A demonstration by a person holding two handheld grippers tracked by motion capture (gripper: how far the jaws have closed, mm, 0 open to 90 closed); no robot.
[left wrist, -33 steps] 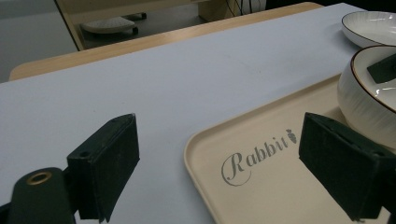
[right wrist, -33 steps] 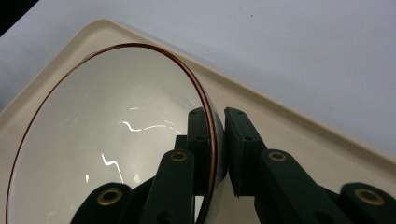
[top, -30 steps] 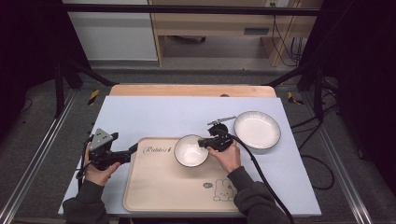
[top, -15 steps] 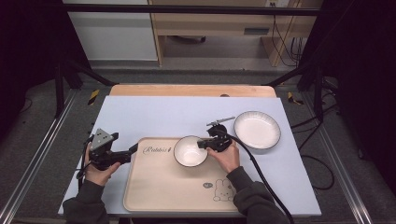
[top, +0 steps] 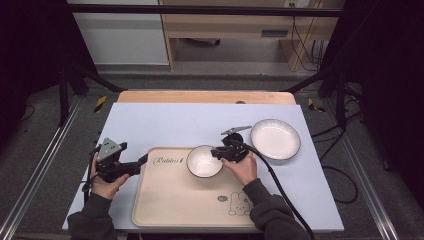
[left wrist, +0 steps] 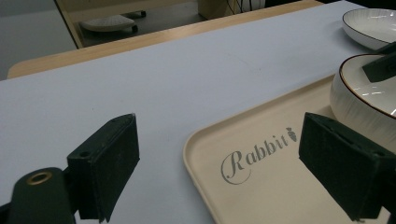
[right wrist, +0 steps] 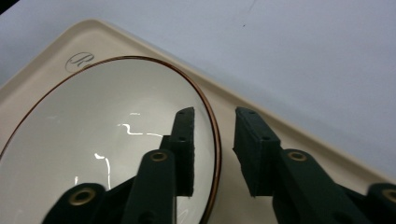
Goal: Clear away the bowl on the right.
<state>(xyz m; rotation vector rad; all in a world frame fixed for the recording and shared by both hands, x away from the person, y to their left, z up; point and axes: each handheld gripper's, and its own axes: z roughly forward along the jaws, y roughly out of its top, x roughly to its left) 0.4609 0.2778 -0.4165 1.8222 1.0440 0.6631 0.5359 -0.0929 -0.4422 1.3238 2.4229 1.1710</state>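
Left gripper (top: 141, 161) hovers at the tray's (top: 165, 205) left edge, my jaws spread wide with nothing between them; in the left gripper view one pad hangs over the pale blue mat (left wrist: 140, 88) and the other over the tray beside the "Rabbit" lettering (left wrist: 259, 151). Risk on this side, as I judge it: if I drop or swing inward carelessly, a pad could catch the tray lip and shove the whole tray, and the small bowl (top: 204, 161) riding on it would slide. That bowl sits on the tray's upper right part, its brown rim between the pads of my right gripper (top: 220, 152). Those jaws have just been opening, and in the right gripper view I see a gap either side of the rim (right wrist: 212, 126), one pad inside the bowl, one outside, neither pressing. So the bowl looks set down and released. Main hazard here: pulling back before the gap is wide enough, or lifting at a slant, so the inner pad hooks the rim and tips or drags the bowl off the tray edge, which lies just beside it. Farther right, the larger white dish (top: 275, 138) rests on the mat near my right hand; a wide backward sweep or the trailing cable (top: 280, 187) could knock it
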